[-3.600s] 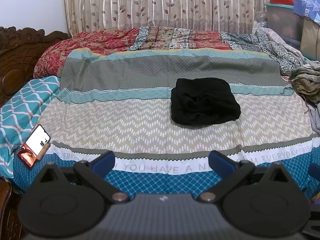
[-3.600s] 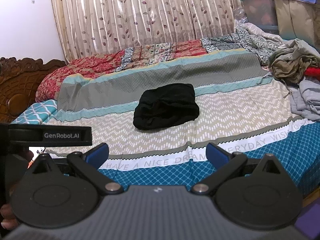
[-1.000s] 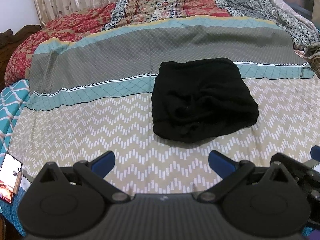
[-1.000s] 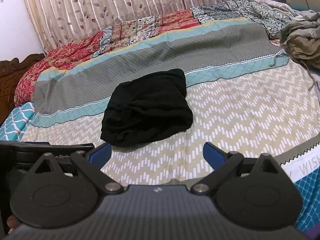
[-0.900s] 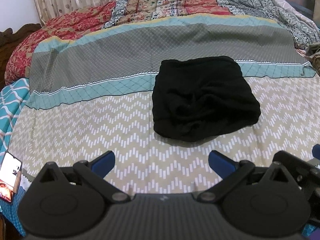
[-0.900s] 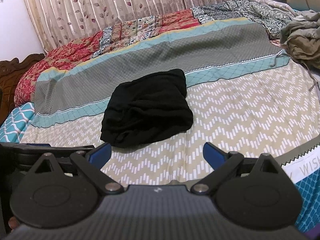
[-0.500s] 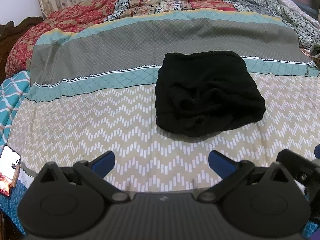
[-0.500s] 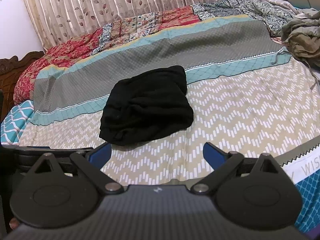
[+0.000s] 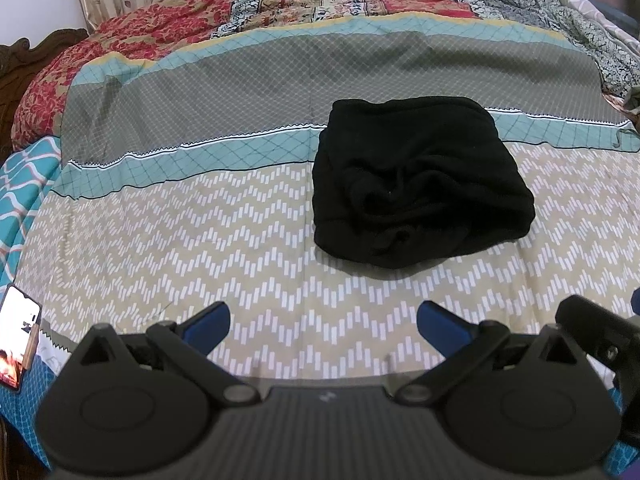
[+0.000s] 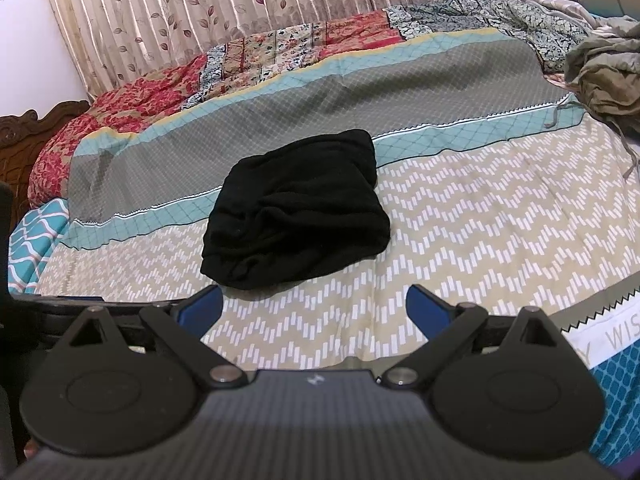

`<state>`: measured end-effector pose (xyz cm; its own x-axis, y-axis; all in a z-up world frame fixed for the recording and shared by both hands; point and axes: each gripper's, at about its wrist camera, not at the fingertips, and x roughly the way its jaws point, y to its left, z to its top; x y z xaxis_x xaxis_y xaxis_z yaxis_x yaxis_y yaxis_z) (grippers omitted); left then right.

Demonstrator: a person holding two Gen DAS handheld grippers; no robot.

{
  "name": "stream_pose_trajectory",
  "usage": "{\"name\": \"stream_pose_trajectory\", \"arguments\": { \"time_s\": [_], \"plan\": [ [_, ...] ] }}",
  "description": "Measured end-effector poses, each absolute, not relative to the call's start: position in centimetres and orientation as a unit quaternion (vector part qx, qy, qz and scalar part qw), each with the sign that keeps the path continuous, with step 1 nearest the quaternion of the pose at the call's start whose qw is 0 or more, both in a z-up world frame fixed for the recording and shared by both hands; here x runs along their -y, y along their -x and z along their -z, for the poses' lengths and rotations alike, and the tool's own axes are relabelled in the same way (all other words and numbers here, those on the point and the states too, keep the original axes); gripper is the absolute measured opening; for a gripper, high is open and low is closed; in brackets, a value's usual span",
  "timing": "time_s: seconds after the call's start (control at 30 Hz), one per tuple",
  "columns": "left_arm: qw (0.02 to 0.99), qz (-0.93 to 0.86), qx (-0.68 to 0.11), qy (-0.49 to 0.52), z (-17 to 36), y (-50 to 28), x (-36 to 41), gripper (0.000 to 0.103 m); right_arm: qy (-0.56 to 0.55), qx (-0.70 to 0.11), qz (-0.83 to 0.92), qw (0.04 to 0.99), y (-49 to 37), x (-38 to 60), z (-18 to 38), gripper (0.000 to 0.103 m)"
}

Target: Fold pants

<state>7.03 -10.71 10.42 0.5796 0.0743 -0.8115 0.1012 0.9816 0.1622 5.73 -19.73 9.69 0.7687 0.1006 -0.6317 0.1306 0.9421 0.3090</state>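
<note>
Left gripper (image 9: 322,322) and right gripper (image 10: 314,304), both spread wide and holding nothing, hovered short of the black pants (image 9: 420,184).

The pants lay bundled on the bedspread (image 9: 200,220), straddling its teal band and chevron zone; legs and waistband were indistinguishable. A phone (image 9: 18,338), far left of the pants, was cropped.

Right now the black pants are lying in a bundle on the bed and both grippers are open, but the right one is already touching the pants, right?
Not quite. The right gripper is open but touching nothing; the right wrist view shows bare bedspread between its fingertips and the black pants. The rest is right: the pants lie in a bundle on the bed, and the left gripper is open too.
</note>
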Motion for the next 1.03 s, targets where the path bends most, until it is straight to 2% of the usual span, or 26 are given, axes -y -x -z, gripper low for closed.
{"name": "stream_pose_trajectory", "arguments": {
  "time_s": [1.03],
  "plan": [
    [0.896, 0.012, -0.436, -0.083, -12.6, -4.5, 10.8, 0.103, -0.168, -0.318, 0.001, 0.933, -3.7, 19.0, -11.2, 0.099]
  ]
}}
